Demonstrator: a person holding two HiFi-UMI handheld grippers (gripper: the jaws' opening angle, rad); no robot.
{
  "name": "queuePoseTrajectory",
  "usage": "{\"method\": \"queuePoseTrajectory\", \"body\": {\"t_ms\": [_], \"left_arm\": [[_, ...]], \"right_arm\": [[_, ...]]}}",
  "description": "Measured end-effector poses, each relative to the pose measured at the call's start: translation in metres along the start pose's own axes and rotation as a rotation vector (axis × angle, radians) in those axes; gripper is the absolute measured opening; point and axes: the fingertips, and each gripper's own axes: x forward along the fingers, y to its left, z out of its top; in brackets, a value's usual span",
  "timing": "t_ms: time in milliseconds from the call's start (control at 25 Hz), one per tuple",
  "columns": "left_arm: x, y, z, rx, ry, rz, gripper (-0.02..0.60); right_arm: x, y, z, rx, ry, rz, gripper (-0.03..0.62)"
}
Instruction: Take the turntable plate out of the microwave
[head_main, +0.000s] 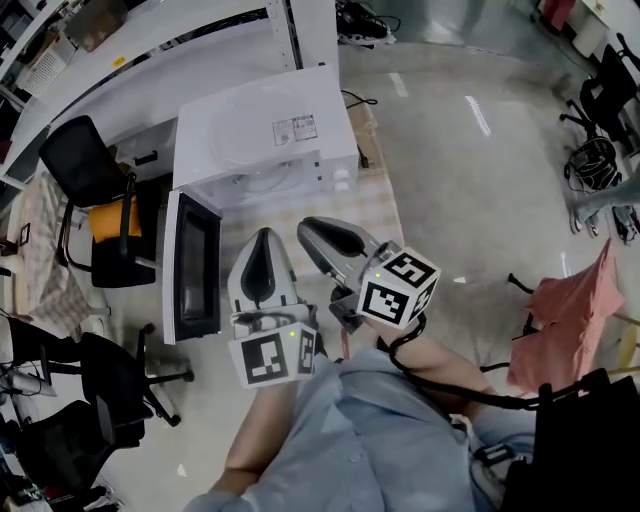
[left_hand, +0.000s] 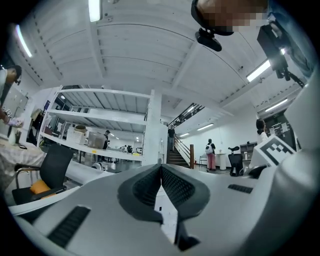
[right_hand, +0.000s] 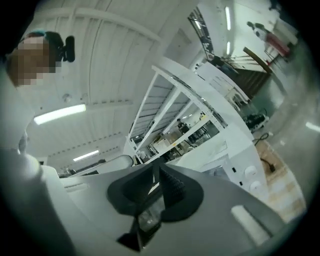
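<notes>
Table (head_main: 381, 207) w/ microwave (head_main: 265, 140): cavity mostly hid, plate unclear

White microwave (head_main: 262, 138), black chair (head_main: 75, 160) with orange cushion (head_main: 110, 215), pink cloth (head_main: 565, 318), black-and-white square markers (head_main: 398, 288).

You are working in a large open lab hall: white metal shelving racks (left_hand: 100, 118), black swivel office chairs (head_main: 85, 165), polished grey floor (head_main: 470, 180), fluorescent ceiling strips (left_hand: 94, 9).
</notes>
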Motion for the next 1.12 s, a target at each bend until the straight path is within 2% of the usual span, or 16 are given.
{"method": "queuePoseTrajectory", "body": {"t_ms": [240,400,560,1120], "left_arm": [[-0.009,-0.018,0.022,0.057,-0.037,0.011,0.008],[-0.015,-0.026,0.025,0.070,-0.048,0.019,0.008],[-0.020,-0.035,0.026,0.078,-0.060,0.012,0.008],[-0.018,-0.023,0.029,0.082,-0.066,0.034,0.008]], "right_arm": [[-0.018,0.020,0.020,-0.315,0.015,-0.067,0.002],[-0.024,0.033,0.023,-0.421,0.012,-0.065,0.002],[-0.030,0.039,0.025,-0.468,0.004,-0.070,0.002],[-0.025,0.043,0.026,-0.512,0.004,-0.058,0.000]]}}
